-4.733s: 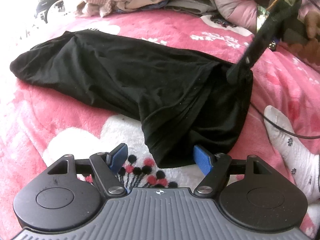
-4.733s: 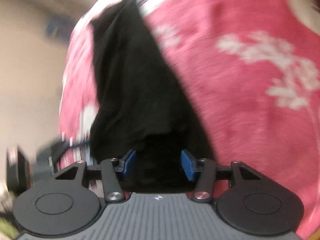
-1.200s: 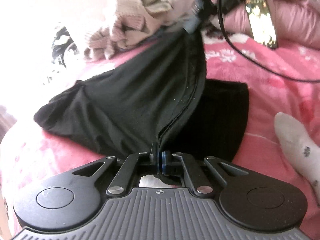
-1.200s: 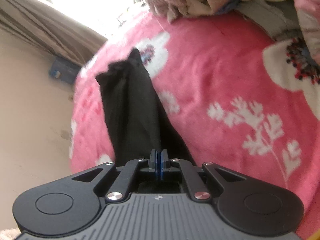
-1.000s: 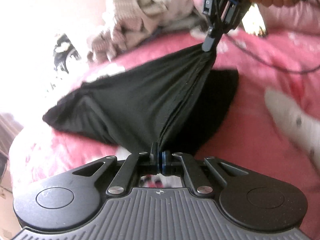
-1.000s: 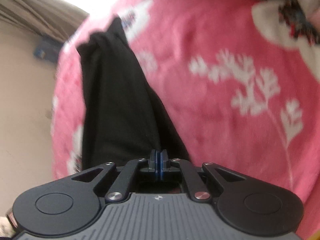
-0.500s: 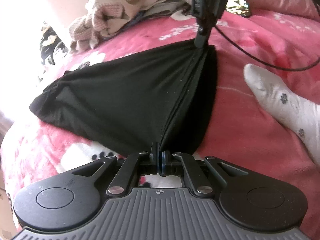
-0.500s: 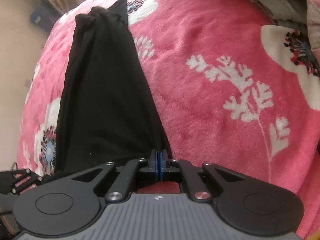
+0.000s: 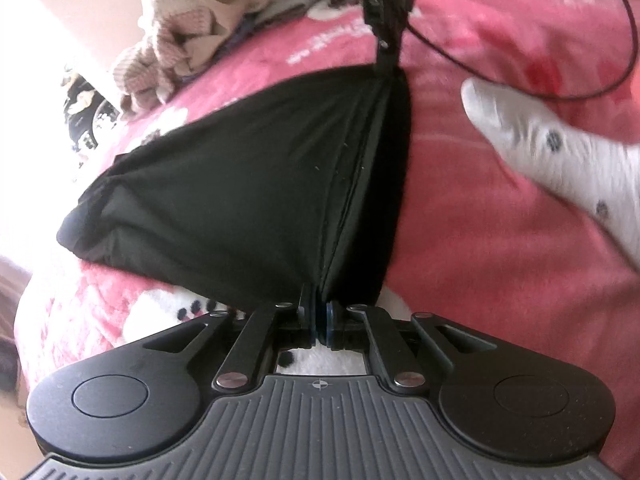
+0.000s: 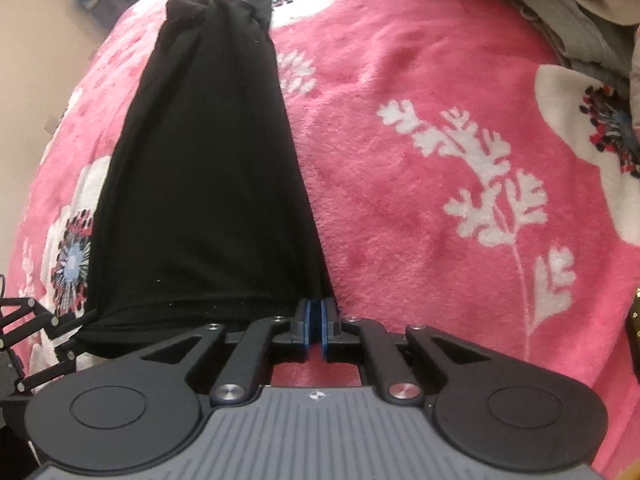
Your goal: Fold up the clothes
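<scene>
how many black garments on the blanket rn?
1: black garment lies folded lengthwise on the pink blanket. The clothes pile behind may hide others.

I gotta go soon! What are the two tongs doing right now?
Left tongs: starting to open, black garment edge between the pads.
Right tongs: opening, a gap shows, garment corner at their tips.

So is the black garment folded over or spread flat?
Folded: the black garment lies doubled, stacked edges meeting at the left gripper, whose jaws are opening.

Matt black cloth garment (image 10: 200, 168) on a fluffy pink fleece blanket (image 10: 400, 200).
</scene>
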`<state>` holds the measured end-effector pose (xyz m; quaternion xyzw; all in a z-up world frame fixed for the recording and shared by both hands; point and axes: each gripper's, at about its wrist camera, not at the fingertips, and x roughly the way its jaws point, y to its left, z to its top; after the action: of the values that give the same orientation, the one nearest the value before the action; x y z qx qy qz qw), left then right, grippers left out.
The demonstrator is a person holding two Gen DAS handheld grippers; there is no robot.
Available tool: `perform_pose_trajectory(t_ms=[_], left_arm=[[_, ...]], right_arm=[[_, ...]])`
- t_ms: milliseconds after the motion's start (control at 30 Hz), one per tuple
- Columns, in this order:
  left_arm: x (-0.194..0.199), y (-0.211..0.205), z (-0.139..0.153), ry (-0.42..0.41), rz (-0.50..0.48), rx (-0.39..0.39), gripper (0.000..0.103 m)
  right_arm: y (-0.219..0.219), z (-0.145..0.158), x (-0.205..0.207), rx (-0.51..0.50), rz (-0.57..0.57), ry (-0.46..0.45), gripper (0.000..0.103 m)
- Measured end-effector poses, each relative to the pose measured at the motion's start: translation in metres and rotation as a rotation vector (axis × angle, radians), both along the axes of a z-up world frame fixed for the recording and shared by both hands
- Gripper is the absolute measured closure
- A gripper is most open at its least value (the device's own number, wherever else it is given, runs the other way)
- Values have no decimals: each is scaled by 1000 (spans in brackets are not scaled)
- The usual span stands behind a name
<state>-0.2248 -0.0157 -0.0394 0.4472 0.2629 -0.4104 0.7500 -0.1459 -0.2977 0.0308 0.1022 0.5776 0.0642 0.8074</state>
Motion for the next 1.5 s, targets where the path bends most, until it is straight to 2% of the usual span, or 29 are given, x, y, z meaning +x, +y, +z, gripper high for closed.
perform_pose_trajectory(t_ms=[33, 67, 133, 200, 300, 433, 533, 667, 867, 1000, 1033, 1100, 1200, 1267, 1500], left_arm=[[-1, 1, 2, 3, -8, -7, 92], [-1, 3, 4, 18, -12, -16, 82], [-3, 7, 9, 51, -18, -32, 77], [-4, 11, 14, 126, -38, -41, 63], [-9, 18, 20, 219, -85, -75, 61], [-7, 26, 28, 244, -103, -119, 61], [6, 33, 33, 268, -65, -151, 61], [24, 36, 33, 247, 0, -174, 61], [33, 34, 23, 200, 57, -161, 61], [30, 33, 18, 159, 56, -152, 61], [28, 32, 17, 149, 52, -153, 61], [24, 31, 16, 124, 44, -154, 62], [20, 29, 13, 79, 42, -142, 63], [19, 27, 12, 70, 45, -139, 65], [24, 23, 12, 58, 65, -136, 71]], right_arm=[[1, 4, -1, -18, 21, 2, 65], [2, 9, -2, -48, 55, -1, 60], [9, 24, -5, -127, 150, -34, 60], [17, 42, -8, -170, 228, -115, 60], [39, 60, -9, -177, 354, -244, 61], [83, 58, -9, -259, 574, -389, 65], [112, 45, -11, -301, 746, -429, 65], [137, 32, -21, -311, 908, -444, 65], [169, 25, -37, -293, 1039, -492, 65], [182, 20, -49, -328, 1119, -510, 65], [184, 18, -50, -337, 1130, -511, 65], [187, 14, -53, -355, 1153, -502, 73], [191, 3, -55, -428, 1184, -495, 78], [192, -1, -54, -459, 1191, -487, 79], [193, -4, -59, -473, 1221, -501, 79]])
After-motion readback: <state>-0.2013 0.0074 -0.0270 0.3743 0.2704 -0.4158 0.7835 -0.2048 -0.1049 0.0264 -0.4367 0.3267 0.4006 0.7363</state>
